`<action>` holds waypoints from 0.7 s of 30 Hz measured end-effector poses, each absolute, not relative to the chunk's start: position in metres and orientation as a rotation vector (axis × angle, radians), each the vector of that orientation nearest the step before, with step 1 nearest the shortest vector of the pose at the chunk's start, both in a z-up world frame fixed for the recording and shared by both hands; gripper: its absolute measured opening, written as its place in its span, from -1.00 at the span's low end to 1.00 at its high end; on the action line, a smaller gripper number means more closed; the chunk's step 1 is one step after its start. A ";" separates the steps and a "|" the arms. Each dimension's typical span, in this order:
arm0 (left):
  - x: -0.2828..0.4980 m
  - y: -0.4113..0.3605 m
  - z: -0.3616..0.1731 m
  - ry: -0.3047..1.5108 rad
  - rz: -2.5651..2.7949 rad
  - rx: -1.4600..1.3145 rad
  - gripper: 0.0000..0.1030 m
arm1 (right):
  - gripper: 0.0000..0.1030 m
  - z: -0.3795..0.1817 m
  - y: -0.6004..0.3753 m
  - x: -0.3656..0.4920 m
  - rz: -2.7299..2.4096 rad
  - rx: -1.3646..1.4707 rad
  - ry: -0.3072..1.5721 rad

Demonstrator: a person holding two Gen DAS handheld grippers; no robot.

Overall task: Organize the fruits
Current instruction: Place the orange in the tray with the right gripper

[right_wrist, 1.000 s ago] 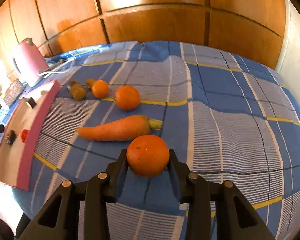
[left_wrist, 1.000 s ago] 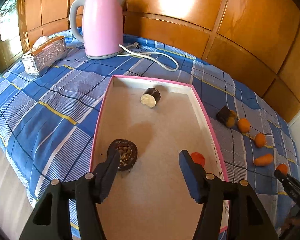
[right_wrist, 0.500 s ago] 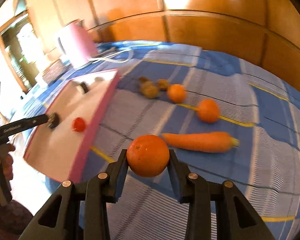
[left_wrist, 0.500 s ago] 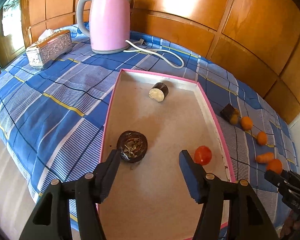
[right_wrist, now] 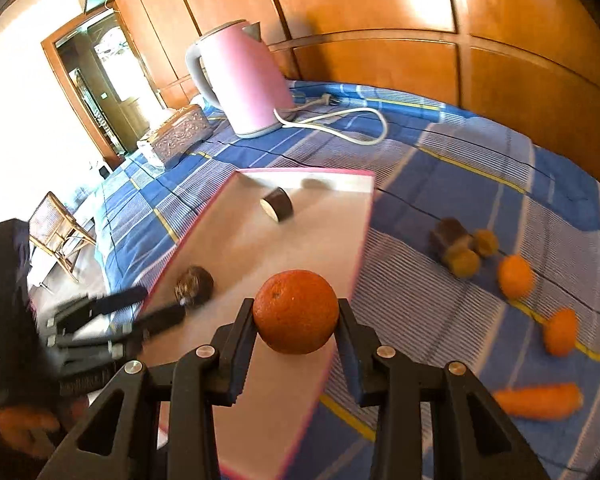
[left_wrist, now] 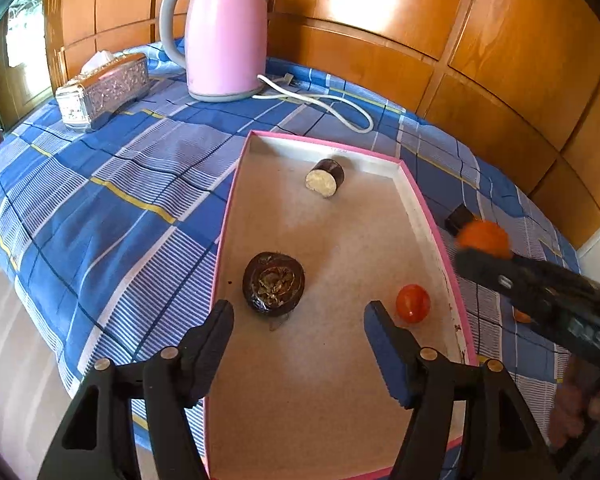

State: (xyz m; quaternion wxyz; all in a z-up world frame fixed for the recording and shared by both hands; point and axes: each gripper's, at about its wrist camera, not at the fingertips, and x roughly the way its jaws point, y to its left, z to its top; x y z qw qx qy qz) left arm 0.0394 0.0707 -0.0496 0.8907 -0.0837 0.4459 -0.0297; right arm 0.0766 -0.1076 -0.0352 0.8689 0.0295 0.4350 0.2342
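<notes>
Tilting down over the tray, my left gripper is opening, its jaws empty, just short of the dark fruit. My right gripper, also angled down, clamps an orange above the tray's near end.

A tray lies on a bedspread. In the tray, a cut fruit half lies near and left, a tomato near and right, a sliced piece at the far end. Beyond the tray stands a kettle, its cord trailing right; a tissue box lies left of it. Right of the tray lie oranges and, nearest, a carrot
</notes>
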 end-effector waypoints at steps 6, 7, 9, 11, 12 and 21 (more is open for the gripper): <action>0.039 0.073 -0.049 0.917 -0.065 -0.176 0.33 | -0.17 -0.050 -0.082 0.098 0.466 -0.004 0.934; 0.039 0.072 -0.050 0.917 -0.063 -0.174 0.33 | -0.16 -0.052 -0.081 0.098 0.464 -0.005 0.934; 0.040 0.073 -0.050 0.917 -0.066 -0.174 0.33 | -0.16 -0.052 -0.079 0.098 0.468 0.002 0.931; 0.040 0.072 -0.049 0.915 -0.066 -0.170 0.33 | -0.16 -0.052 -0.080 0.094 0.461 -0.001 0.927; 0.039 0.071 -0.049 0.914 -0.066 -0.168 0.33 | -0.16 -0.052 -0.082 0.091 0.456 0.002 0.924; 0.036 0.063 -0.047 0.915 -0.071 -0.149 0.33 | -0.16 -0.036 -0.104 0.057 0.381 -0.010 0.829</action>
